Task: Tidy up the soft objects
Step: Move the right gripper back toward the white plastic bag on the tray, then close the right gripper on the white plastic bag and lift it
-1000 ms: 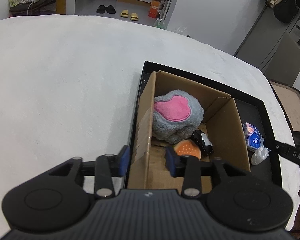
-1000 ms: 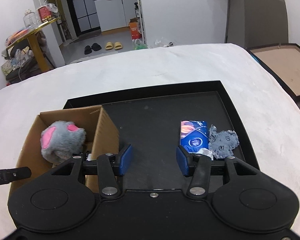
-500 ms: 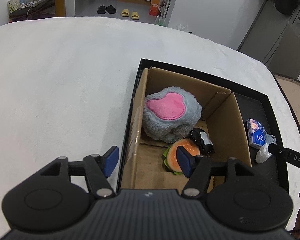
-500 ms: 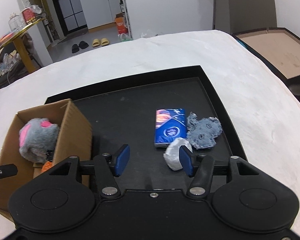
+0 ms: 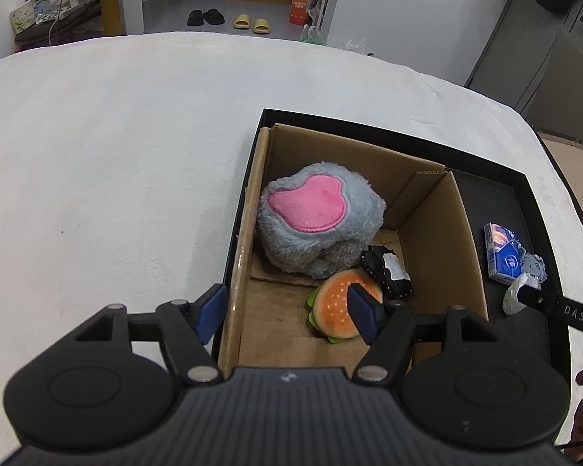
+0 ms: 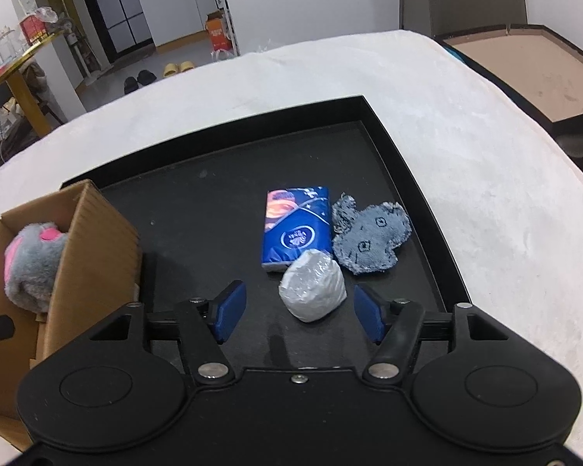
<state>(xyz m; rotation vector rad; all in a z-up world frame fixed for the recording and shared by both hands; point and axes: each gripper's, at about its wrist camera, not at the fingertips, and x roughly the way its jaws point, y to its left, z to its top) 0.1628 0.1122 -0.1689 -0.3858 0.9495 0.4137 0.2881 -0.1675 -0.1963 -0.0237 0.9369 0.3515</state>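
Lining up: right gripper (image 6: 300,312) with blue pads apart, empty, directly behind small grey plastic-wrapped bundle (image 6: 313,290)
Bundle place: black tray (image 6: 402,163), between pads, slightly ahead
Left gripper (image 5: 287,312): spread, over open cardboard box (image 5: 464,233), farther away

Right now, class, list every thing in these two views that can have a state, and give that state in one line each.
cardboard box: open-topped, standing in the tray
black tray: holds box and loose items
grey plush: inside box
burger toy: inside box
tissue pack: flat on tray
grey cloth patch: flat on tray
wrapped white ball: on tray, ungripped
left gripper: open, empty
right gripper: open, straddling ball
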